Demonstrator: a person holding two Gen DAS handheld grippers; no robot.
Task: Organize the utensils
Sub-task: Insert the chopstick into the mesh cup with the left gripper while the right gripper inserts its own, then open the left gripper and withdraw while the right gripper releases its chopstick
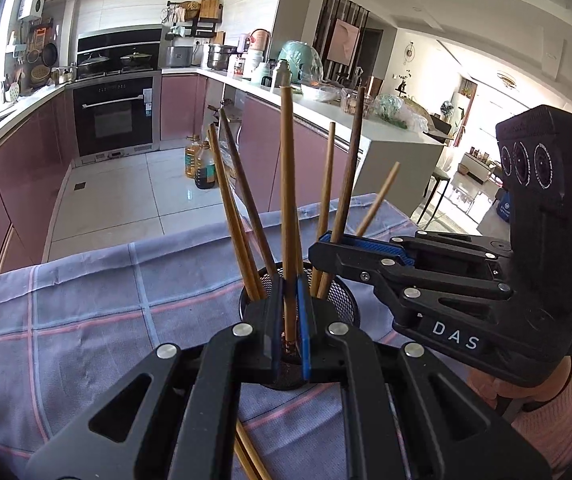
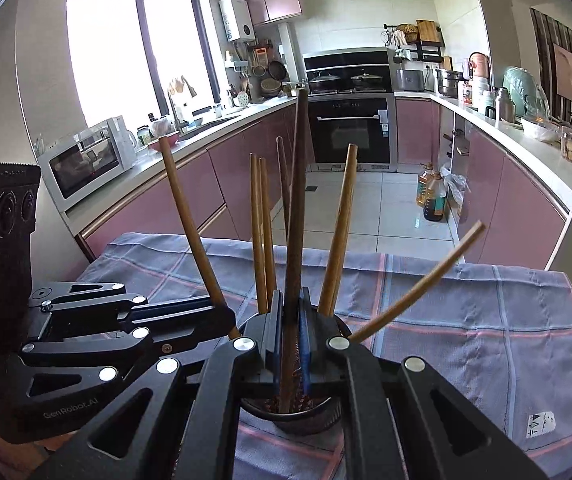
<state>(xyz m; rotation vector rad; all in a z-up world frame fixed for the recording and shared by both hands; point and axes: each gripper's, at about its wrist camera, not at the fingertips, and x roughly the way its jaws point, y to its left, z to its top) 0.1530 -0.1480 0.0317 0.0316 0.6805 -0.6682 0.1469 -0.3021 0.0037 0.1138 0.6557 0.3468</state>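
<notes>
A black mesh cup (image 1: 342, 294) stands on a purple checked cloth (image 1: 86, 312) and holds several wooden chopsticks upright. My left gripper (image 1: 291, 320) is shut on a light wooden chopstick (image 1: 288, 184) whose lower end is inside the cup. My right gripper (image 2: 291, 340) is shut on a dark brown chopstick (image 2: 297, 216) over the same cup (image 2: 290, 412); in the left wrist view the right gripper (image 1: 328, 246) reaches in from the right. The left gripper (image 2: 226, 314) shows at the left of the right wrist view.
Two more chopsticks (image 1: 252, 460) lie on the cloth under my left gripper. The cloth's far edge drops to a tiled floor with oil bottles (image 1: 200, 164). Kitchen counters and an oven (image 2: 350, 128) lie beyond.
</notes>
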